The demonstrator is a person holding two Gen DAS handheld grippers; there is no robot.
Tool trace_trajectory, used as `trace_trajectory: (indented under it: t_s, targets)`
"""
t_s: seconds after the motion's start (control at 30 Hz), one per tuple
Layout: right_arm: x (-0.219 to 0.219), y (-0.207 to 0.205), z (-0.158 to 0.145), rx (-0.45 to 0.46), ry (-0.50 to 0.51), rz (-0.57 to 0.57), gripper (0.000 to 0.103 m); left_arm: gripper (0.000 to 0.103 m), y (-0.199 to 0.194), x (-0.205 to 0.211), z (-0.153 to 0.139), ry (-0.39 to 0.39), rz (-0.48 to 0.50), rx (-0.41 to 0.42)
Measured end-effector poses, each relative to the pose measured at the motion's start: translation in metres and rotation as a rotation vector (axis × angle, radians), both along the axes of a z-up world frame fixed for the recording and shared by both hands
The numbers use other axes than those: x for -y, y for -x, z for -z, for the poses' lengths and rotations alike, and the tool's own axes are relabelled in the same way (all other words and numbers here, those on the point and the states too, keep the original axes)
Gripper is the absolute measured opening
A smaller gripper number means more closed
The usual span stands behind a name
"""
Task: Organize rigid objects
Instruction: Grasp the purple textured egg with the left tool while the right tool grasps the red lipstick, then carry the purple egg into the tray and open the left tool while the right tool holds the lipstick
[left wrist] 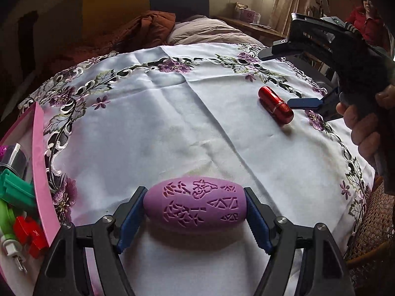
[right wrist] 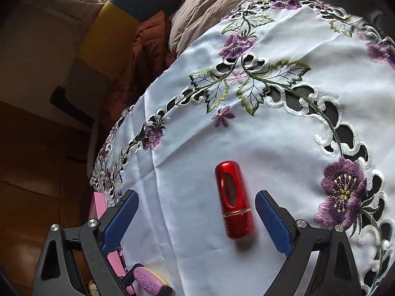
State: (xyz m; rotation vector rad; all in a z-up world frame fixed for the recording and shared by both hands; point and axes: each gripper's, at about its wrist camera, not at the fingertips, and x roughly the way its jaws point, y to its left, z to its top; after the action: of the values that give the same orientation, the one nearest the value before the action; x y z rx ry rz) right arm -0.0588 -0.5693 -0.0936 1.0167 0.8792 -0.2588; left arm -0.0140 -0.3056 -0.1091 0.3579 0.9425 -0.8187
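**Two tools, two objects: one gripped, one about to be**

Purple and egg-shaped, with cut-out patterns, the purple ornament [left wrist: 195, 204] sits nearest the left wrist camera, pinched end to end between the blue pads [left wrist: 130, 219] of the left tool [left wrist: 195, 207], low over the white embroidered tablecloth [left wrist: 172, 113] on the table. Whether it rests on the cloth or is just clear of it cannot be told.

At the table's left edge stands a pink box [left wrist: 40, 162] already holding several small items, among them a green plastic piece [left wrist: 16, 192] and a red one [left wrist: 29, 234]. It looks like the collecting place, so the ornament probably belongs there next; that calls for a short carry to the left, over the box wall, and a release.

On the far right side of the cloth lies the red metal cylinder [right wrist: 234, 202], on its side and untouched. The right tool [right wrist: 197, 222] hovers over it with its fingers spread wide, one on each side of the cylinder, neither touching. The cylinder lies closer to the right-hand finger [right wrist: 271, 224], so centring before closing seems wise; smooth and round, it could roll or slip.
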Motion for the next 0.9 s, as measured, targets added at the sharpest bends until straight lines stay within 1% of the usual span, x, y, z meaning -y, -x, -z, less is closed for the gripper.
trace_trajectory:
  t_s: [0.03, 0.13, 0.2, 0.3, 0.37, 0.43, 0.47, 0.5, 0.53, 0.57, 0.6, 0.63, 0.77, 0.83, 0.9]
  targets:
    - [0.0, 0.0, 0.0, -0.003, 0.0, 0.0, 0.096, 0.077, 0.001, 0.0, 0.0, 0.001, -0.001, 0.004]
    - [0.0, -0.003, 0.002, -0.042, 0.041, 0.0, 0.09, 0.077, 0.002, -0.002, 0.001, 0.007, -0.003, 0.01]
    - [0.001, -0.004, 0.003, -0.068, 0.072, -0.009, 0.082, 0.077, 0.002, -0.003, 0.001, 0.011, -0.006, 0.011]
    - [-0.006, -0.013, 0.002, -0.102, 0.147, -0.048, 0.073, 0.077, 0.003, -0.004, 0.002, 0.015, -0.009, 0.015]
    - [-0.015, -0.02, 0.002, -0.118, 0.207, -0.088, 0.071, 0.077, 0.003, -0.004, 0.002, 0.02, -0.012, 0.013]
    - [-0.024, -0.028, 0.002, -0.136, 0.266, -0.129, 0.067, 0.077, 0.004, -0.005, 0.002, 0.021, -0.013, 0.018]
    - [-0.028, -0.032, 0.003, -0.149, 0.298, -0.15, 0.056, 0.077, 0.004, -0.004, 0.002, 0.02, -0.011, 0.021]
    - [-0.032, -0.034, 0.005, -0.163, 0.324, -0.175, 0.036, 0.077, 0.005, -0.005, 0.002, 0.021, -0.011, 0.023]
    - [-0.037, -0.039, 0.009, -0.188, 0.35, -0.205, 0.025, 0.077, 0.004, -0.005, 0.002, 0.022, -0.012, 0.022]
    - [-0.042, -0.043, 0.013, -0.217, 0.377, -0.232, 0.026, 0.077, 0.004, -0.005, 0.002, 0.022, -0.012, 0.023]
    - [-0.046, -0.044, 0.014, -0.226, 0.412, -0.248, 0.026, 0.077, 0.005, -0.005, 0.002, 0.021, -0.011, 0.026]
    - [-0.048, -0.045, 0.014, -0.223, 0.427, -0.26, 0.026, 0.077, 0.005, -0.005, 0.003, 0.016, -0.01, 0.03]
    - [-0.036, -0.042, 0.02, -0.199, 0.339, -0.245, 0.027, 0.077, 0.008, -0.004, 0.004, 0.006, -0.01, 0.053]
    - [-0.033, -0.04, 0.022, -0.185, 0.316, -0.24, 0.027, 0.077, 0.008, -0.004, 0.004, 0.007, -0.01, 0.056]
    - [-0.033, -0.039, 0.023, -0.179, 0.313, -0.236, 0.027, 0.077, 0.008, -0.004, 0.004, 0.01, -0.011, 0.055]
